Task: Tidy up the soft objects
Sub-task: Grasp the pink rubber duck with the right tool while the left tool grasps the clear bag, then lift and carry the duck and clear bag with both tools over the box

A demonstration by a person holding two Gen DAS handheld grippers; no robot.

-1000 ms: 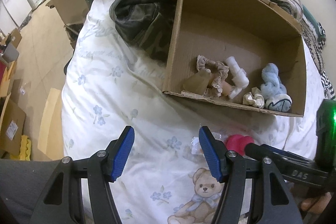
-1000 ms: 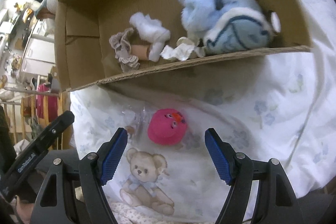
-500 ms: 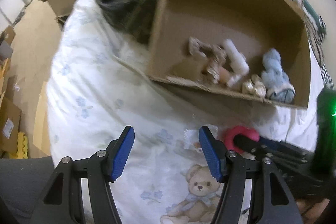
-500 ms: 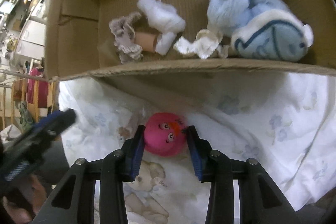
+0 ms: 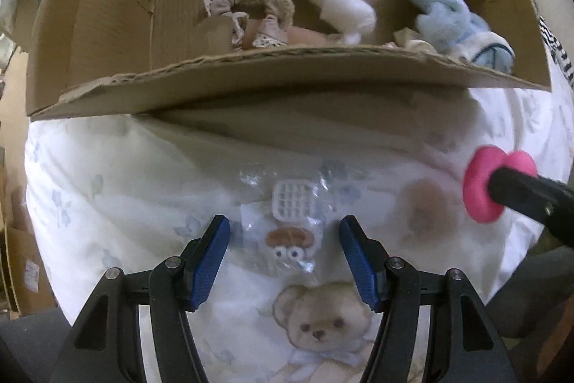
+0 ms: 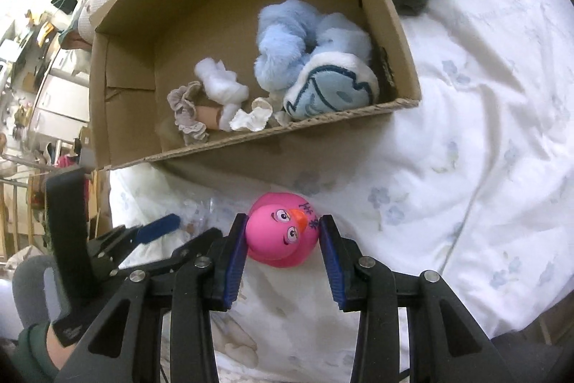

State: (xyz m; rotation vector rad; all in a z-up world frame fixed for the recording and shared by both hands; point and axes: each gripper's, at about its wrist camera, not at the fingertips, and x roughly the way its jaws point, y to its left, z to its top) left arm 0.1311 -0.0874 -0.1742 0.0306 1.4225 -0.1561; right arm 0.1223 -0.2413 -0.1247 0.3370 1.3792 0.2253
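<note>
The right gripper [image 6: 283,239] is squeezing the pink duck toy [image 6: 281,234] between both pads — jaws narrowed onto its head, the toy sitting just off the floral bedsheet [image 6: 466,149]. The left gripper [image 5: 283,255] is hanging wide open and holding nothing, its pads straddling a small clear plastic packet [image 5: 290,221] on the sheet. Just beyond both, the cardboard box [image 6: 125,117] is holding a blue plush [image 6: 315,67], a white fluffy piece [image 6: 220,83] and a frilly scrunchie [image 6: 186,117]. The risk — that round rubbery head squirting out of the pads, or the duck clipping the box's near wall. The packet's contents are hard to make out, and the duck's underside is hidden.
</note>
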